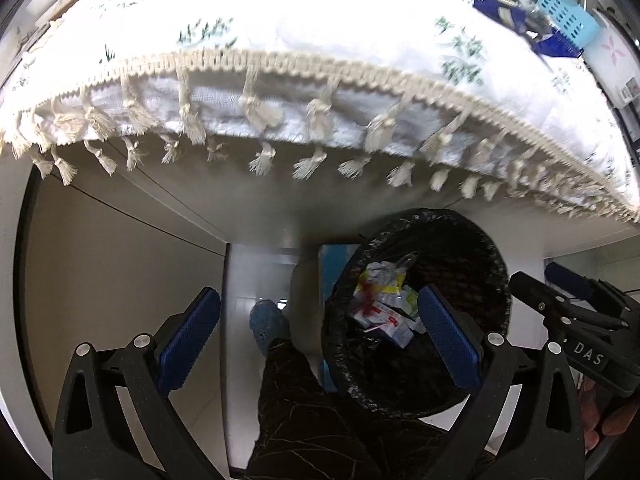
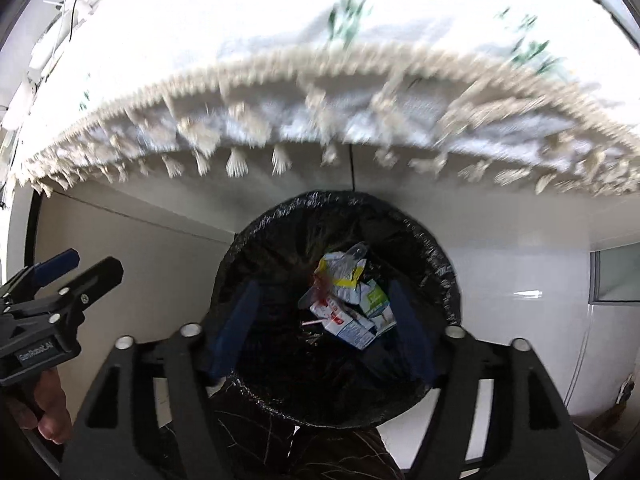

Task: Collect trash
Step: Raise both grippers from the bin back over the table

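**Both grippers hang open over the lined bin beside the table**

From the left wrist camera, the left gripper [image 1: 320,328] points steeply down, its two black arms spread wide and its ribbed blue rubber pads [image 1: 190,338] well apart with nothing between them. Between the arms lie a dark patterned trouser leg [image 1: 304,400] and a blue shoe [image 1: 267,322] on the pale floor. Right of the leg stands the round waste bin lined with a crinkled black plastic bag [image 1: 472,240], just off the table's near edge. In its bottom lies the trash [image 1: 384,304]: crumpled white, yellow and green cartons and wrappers with red marks; their print is too small to read. Further right, the right gripper [image 1: 560,288] reaches in from the edge, its black body bearing a label that reads "DAS", with fingers of a hand [image 1: 608,412] below it.

Above, the table's edge is covered by a white woven tablecloth with green sprigs and a cream tasselled fringe [image 1: 280,64]. Near the table's far right corner lie a crumpled dark blue wrapper [image 1: 516,20] and a light blue perforated plastic basket [image 1: 566,16].

From the right wrist camera, the left gripper [image 2: 80,268] sits at the left edge, labelled "GenRoboLAI" as far as it can be read, gripped by a hand [image 2: 48,412]. The right gripper [image 2: 324,328] points straight down into the bin [image 2: 440,264], jaws wide and empty, framing the trash [image 2: 348,300], where a pale straw [image 2: 312,323] shows.
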A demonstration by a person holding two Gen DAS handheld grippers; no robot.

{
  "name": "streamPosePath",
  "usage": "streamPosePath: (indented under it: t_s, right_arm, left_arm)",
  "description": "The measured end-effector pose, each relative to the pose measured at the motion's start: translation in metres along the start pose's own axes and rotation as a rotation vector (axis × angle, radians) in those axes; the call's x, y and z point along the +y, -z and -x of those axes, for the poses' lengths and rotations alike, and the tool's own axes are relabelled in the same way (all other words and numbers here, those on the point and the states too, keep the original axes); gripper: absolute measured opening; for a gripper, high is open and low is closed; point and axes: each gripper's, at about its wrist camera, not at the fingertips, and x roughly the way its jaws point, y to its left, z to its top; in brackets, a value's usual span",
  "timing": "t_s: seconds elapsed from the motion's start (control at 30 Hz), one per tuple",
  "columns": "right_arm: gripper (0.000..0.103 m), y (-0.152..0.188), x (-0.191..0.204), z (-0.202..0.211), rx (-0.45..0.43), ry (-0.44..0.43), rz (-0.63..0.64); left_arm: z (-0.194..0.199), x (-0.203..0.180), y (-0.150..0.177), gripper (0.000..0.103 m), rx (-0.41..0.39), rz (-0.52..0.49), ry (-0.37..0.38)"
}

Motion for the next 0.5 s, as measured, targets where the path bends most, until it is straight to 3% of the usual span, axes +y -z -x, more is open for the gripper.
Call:
streamPosePath:
  t_s: [0.17, 0.5]
  right_arm:
    - [0.086, -0.007, -0.003, 0.029, -0.055, 0.026, 0.002]
    - [0.095, -0.032, 0.003, 0.104, -0.19, 0.037, 0.02]
  left_arm:
    - [0.029, -0.002, -0.012, 0.097, -0.029, -0.009, 0.013]
    - [0.09, -0.008, -0.043, 0.097, -0.1, -0.015, 0.054]
